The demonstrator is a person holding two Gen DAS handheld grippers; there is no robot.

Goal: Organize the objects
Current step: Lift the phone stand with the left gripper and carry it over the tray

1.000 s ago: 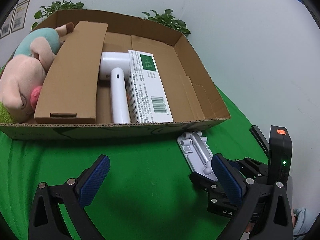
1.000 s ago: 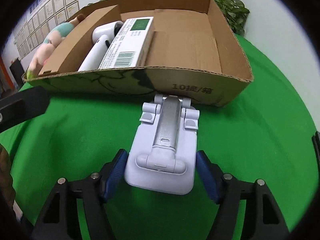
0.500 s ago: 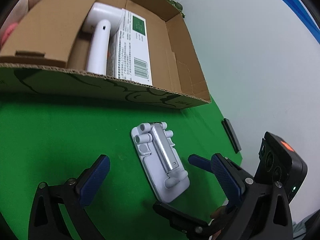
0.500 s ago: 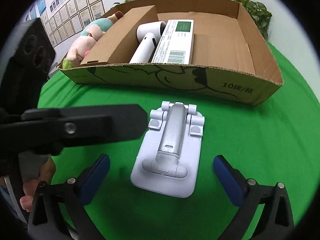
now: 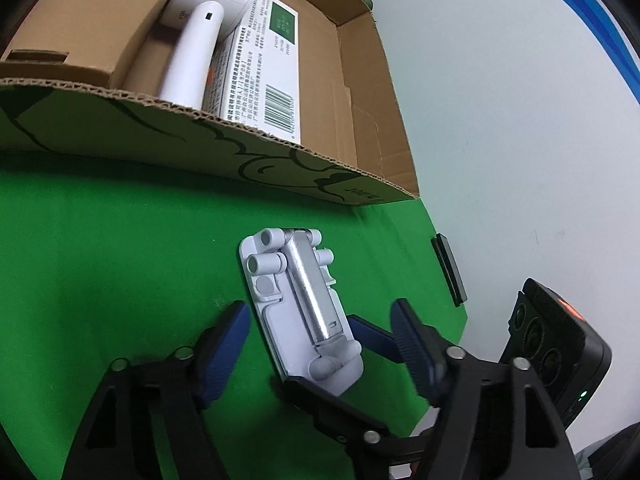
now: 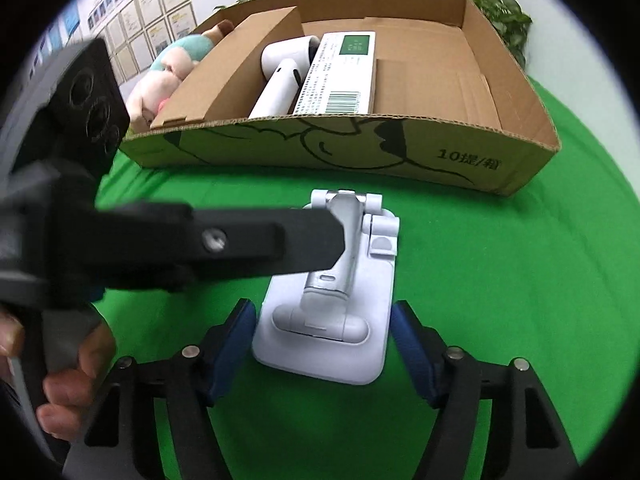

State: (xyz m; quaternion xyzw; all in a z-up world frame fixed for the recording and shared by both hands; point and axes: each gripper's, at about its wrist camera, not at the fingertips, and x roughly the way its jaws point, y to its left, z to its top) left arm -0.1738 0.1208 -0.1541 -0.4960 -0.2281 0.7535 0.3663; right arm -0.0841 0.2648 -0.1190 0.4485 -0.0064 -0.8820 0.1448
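phone stand (image 6: 332,300): flat on green cloth (image 6: 500,280), just before cardboard box (image 6: 460,160) | left gripper (image 5: 320,344): jaws closing around stand, gaps showing | right gripper (image 6: 324,344): jaws closing around it, pads just beside its edges, contact unclear

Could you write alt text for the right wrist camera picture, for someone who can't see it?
A white folding stand lies on a green cloth between the closing blue-padded jaws of the right gripper, with the left gripper reaching in from the left. Behind is an open cardboard box holding a white hair dryer and a printed carton.
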